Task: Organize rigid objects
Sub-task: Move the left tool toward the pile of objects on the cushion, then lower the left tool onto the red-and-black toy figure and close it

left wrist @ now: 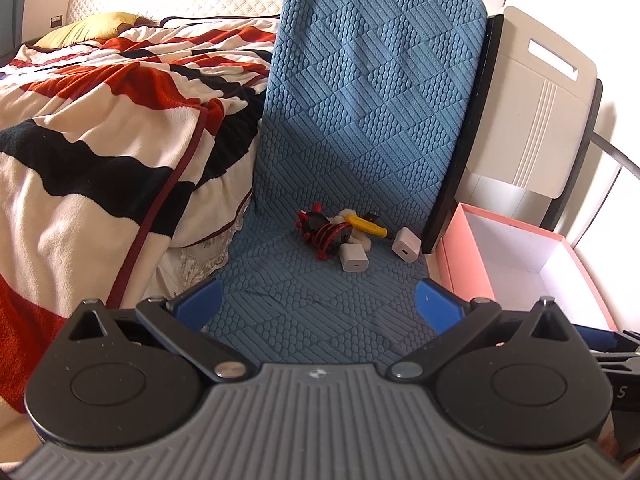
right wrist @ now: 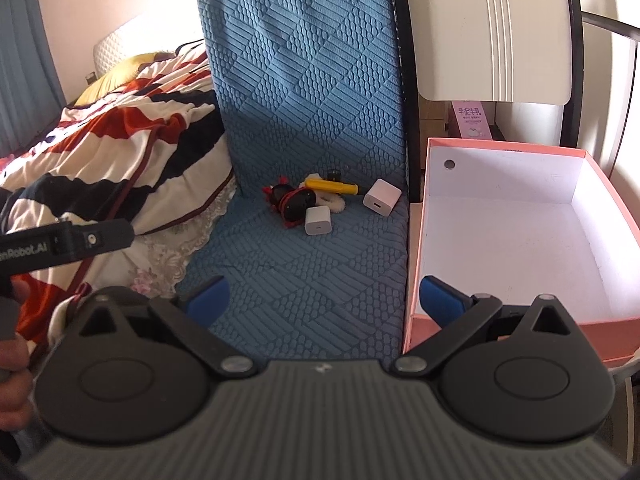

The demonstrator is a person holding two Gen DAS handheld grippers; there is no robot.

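Note:
A small pile lies at the back of a blue-covered chair seat [left wrist: 320,304]: two white charger cubes [left wrist: 353,257] [left wrist: 406,247], a yellow tube [left wrist: 366,225], a red-and-black toy [left wrist: 326,232] and a white fluffy item. In the right wrist view the same chargers [right wrist: 317,220] [right wrist: 381,197], yellow tube [right wrist: 331,187] and toy [right wrist: 294,202] show. An open pink box [right wrist: 416,272] with a white inside stands right of the seat. My left gripper [left wrist: 320,304] is open and empty, well in front of the pile. My right gripper [right wrist: 324,300] is open and empty, its right finger over the box's near corner.
A bed with a red, black and white striped blanket [left wrist: 100,128] lies left of the chair. A white folded chair back [left wrist: 532,104] leans behind the box [left wrist: 466,264]. The left gripper's handle [right wrist: 68,242] shows at the left of the right wrist view.

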